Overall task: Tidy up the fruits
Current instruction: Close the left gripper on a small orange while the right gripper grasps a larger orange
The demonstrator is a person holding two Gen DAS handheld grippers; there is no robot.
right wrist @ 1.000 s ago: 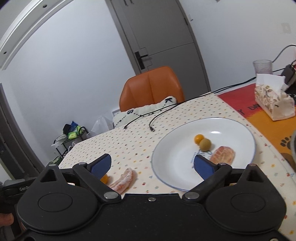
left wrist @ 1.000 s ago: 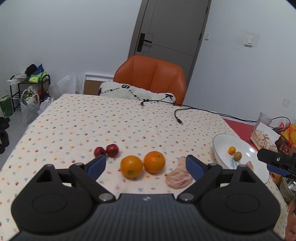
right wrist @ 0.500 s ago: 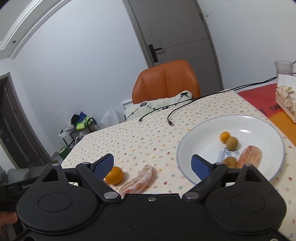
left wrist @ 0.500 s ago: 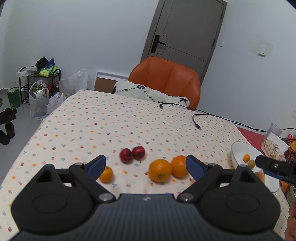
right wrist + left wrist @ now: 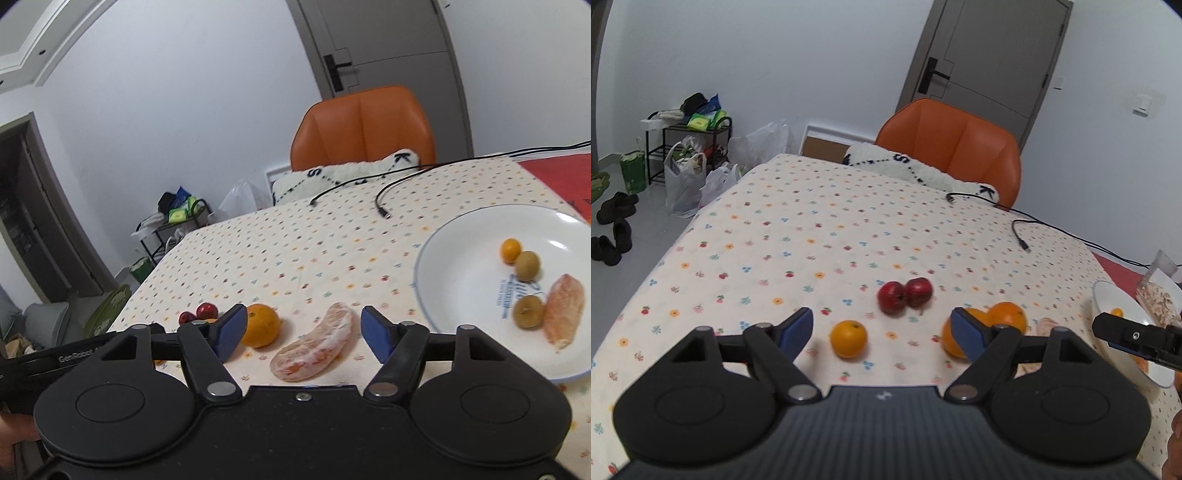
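Note:
On the dotted tablecloth lie a small orange [image 5: 848, 338], two red fruits [image 5: 905, 294], and two larger oranges [image 5: 1007, 317]. My left gripper [image 5: 882, 330] is open and empty, with the small orange between its fingers, a little ahead. My right gripper [image 5: 301, 334] is open and empty, with a peeled pomelo segment [image 5: 314, 347] lying between its fingers. An orange [image 5: 261, 325] sits by its left finger. The white plate [image 5: 461, 243] at right holds a small orange fruit [image 5: 510, 250], two brown-green fruits [image 5: 527, 265] and another pomelo segment [image 5: 564, 312].
An orange chair [image 5: 955, 147] with a white cushion [image 5: 916, 170] stands at the table's far edge. A black cable [image 5: 1019, 236] lies across the far right of the cloth. A red mat [image 5: 557, 177] lies right of the plate. A glass [image 5: 1161, 264] stands at far right.
Both grippers have swung left. The left view now has the small orange between the fingers. The right view now has the pomelo segment on the cloth between the fingers, the plate shifted right.

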